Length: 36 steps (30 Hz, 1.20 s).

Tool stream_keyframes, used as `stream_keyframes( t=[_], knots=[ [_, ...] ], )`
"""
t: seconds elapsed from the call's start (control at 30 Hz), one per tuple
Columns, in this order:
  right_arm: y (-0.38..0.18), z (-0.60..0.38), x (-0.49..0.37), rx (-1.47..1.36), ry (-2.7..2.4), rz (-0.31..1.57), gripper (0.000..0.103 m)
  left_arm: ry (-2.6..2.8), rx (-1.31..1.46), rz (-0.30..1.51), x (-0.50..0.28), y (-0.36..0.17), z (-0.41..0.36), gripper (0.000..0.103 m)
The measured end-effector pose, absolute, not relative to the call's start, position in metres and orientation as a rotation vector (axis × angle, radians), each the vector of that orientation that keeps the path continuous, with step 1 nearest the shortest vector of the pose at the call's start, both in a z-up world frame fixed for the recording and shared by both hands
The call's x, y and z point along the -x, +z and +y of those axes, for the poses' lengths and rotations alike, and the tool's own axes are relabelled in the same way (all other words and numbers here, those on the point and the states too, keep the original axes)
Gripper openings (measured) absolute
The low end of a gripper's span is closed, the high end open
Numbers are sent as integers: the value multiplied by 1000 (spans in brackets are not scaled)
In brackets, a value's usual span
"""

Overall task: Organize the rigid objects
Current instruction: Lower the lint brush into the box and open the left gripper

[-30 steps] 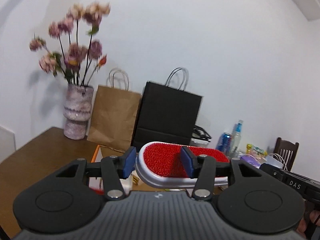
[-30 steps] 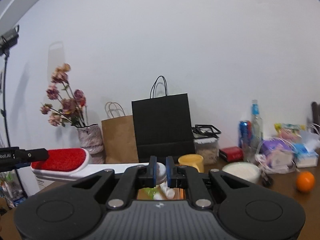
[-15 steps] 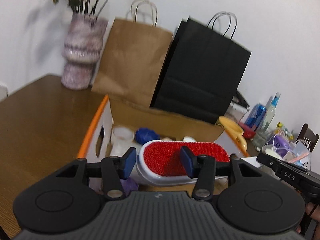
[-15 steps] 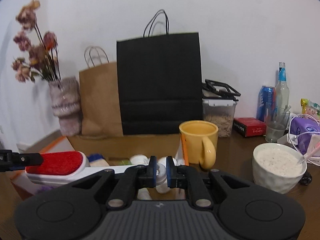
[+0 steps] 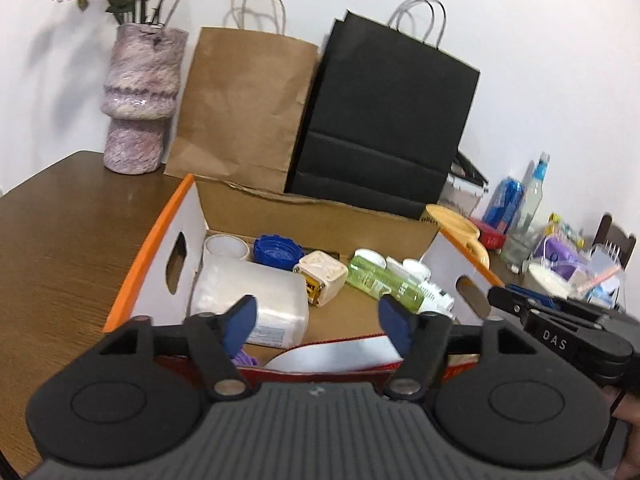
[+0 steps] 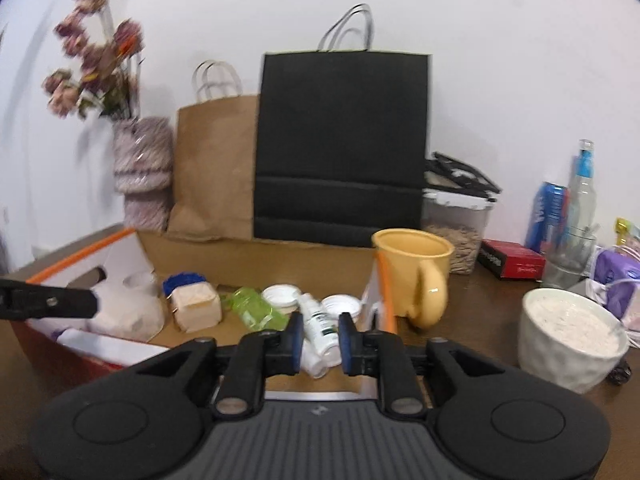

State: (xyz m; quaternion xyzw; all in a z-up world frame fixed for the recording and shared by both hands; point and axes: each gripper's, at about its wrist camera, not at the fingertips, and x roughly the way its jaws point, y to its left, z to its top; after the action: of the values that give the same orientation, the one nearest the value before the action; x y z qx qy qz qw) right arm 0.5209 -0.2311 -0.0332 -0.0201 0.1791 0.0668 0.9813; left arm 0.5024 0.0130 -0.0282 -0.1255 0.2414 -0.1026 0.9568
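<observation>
An open cardboard box (image 5: pixel 176 216) with orange-edged flaps stands on the brown table and holds a white jug (image 5: pixel 248 288), a blue cap (image 5: pixel 278 252), a cream cube (image 5: pixel 322 276), a green bottle (image 5: pixel 380 280) and small white bottles. The red and white lint brush (image 5: pixel 340 358) lies at the box's near edge, below my left gripper (image 5: pixel 318 322), which is open and empty above it. My right gripper (image 6: pixel 318 338) is open, its jaws a little apart, over the white bottles (image 6: pixel 318 330). The brush also shows in the right wrist view (image 6: pixel 116 350).
A brown paper bag (image 5: pixel 244 112), a black paper bag (image 5: pixel 384 120) and a pink vase (image 5: pixel 138 96) stand behind the box. A yellow mug (image 6: pixel 416 272), a white bowl (image 6: pixel 572 344), a red packet, a can and bottles crowd the table to the right.
Both grippers dipped down over the box and opened. The lint brush has left both grippers and now lies at the box's near edge.
</observation>
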Motion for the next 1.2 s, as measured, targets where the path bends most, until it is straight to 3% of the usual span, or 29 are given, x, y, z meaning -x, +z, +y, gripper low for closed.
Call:
stream_keyframes(
  t=[0.23,0.4,0.67,1.2],
  knots=[
    [-30,-235,-513,18,154,319,29,-168,221,431,-494,-23,15,72],
    [-13,-239,-481,-12,138,290,40,-117,125,404,-468,-7,11,75],
    [14,-249,-403,-11,115,296,55,-73,77,363,-383,25,17,82],
    [48,-229,-212,17,165,184,69,8,51,168,-184,57,21,95]
  ],
)
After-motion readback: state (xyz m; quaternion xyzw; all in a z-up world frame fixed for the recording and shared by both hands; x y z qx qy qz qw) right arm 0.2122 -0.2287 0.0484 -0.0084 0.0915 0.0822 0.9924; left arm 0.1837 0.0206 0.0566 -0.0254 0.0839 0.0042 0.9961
